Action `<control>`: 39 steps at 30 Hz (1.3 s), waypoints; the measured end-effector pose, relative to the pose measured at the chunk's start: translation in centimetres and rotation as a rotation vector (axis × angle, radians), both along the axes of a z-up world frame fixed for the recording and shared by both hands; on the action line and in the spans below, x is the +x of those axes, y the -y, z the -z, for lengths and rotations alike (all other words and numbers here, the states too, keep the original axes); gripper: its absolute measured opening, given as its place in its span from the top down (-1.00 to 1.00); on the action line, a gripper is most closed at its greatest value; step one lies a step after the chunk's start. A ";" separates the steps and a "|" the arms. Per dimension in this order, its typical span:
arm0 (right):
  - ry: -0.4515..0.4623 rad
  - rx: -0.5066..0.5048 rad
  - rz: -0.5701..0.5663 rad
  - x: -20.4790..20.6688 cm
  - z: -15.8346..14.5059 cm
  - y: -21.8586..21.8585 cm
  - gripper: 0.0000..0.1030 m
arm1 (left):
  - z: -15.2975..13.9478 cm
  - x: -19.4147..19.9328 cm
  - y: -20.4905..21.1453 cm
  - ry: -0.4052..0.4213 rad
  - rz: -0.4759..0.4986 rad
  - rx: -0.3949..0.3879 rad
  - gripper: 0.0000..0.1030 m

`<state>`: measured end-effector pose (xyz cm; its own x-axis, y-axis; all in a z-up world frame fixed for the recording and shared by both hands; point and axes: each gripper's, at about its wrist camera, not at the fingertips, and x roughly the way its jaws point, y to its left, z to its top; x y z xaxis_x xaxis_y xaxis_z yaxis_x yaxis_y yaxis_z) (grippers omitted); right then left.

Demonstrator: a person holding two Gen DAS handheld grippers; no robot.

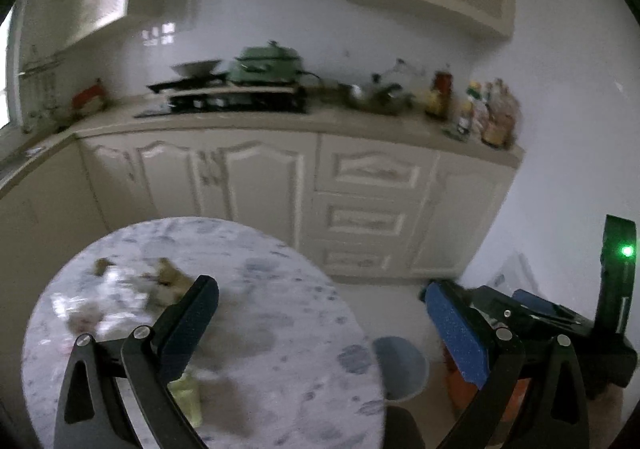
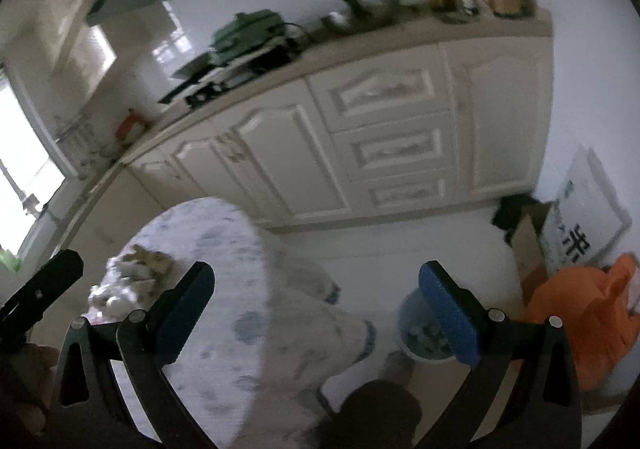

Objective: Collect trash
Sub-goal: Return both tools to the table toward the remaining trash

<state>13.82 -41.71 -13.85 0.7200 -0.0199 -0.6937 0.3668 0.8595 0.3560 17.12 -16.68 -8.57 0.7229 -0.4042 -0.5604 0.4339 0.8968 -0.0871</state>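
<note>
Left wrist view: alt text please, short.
The open, empty left gripper hovers over a round marble-pattern table holding a blurred trash pile. Cream kitchen cabinets behind; the right gripper is at lower right.

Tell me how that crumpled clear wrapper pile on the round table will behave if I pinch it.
The crumpled wrapper pile looks like thin glossy film, so probably light and floppy; it should collapse between the pads. The shine suggests it may slip. It seems loose among brown scraps, so pieces may separate. Blur limits certainty.

Dim, motion blur; window (image 2: pixel 24 153) glare (fisheye edges).
</note>
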 end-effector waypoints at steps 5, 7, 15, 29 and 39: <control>0.040 -0.045 -0.087 0.9 -2.4 -5.0 -1.00 | -1.5 -4.1 -5.2 0.067 -0.114 0.002 -0.98; 0.050 -0.064 -0.118 1.3 -3.1 -7.1 -1.00 | -1.7 -5.4 -6.6 0.076 -0.151 0.000 -0.98; 0.063 -0.140 -0.253 2.7 -5.0 -15.4 -1.00 | -2.6 -11.3 -13.4 0.105 -0.288 -0.028 -0.98; -0.009 -0.217 -0.424 5.1 -1.9 -25.3 -1.00 | -1.4 -12.1 -19.3 0.034 -0.412 -0.040 -0.98; -0.169 -0.184 -0.478 8.5 5.3 -28.5 -1.00 | 1.0 -7.0 -21.6 -0.078 -0.453 -0.017 -0.98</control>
